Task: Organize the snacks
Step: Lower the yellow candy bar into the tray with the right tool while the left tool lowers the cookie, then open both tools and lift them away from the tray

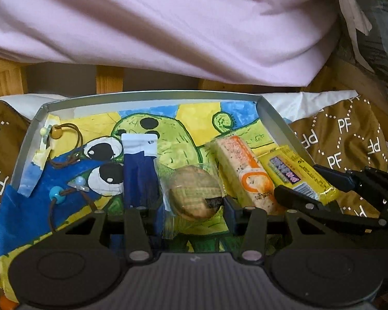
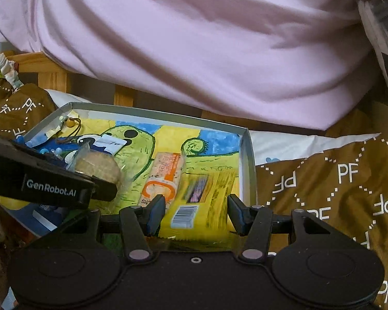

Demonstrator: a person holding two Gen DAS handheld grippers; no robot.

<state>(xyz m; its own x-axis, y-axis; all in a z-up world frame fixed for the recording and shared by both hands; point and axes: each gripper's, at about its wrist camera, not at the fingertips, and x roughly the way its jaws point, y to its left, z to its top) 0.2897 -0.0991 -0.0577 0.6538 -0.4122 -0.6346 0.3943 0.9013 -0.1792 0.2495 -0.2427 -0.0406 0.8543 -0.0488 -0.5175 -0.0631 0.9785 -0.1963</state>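
We see a grey tray [image 1: 152, 98] w/ a cactus drawing [image 1: 152, 129] lining it. In the tray: orange cracker pack [image 1: 245, 170] mid, yellow bar [image 1: 297, 173] by its right wall. Our left gripper [image 1: 191, 204] straddles the round cookie [image 1: 194, 193], jaws apart; right gripper [image 2: 196, 204] spread wide over the yellow bar, gripping nothing.
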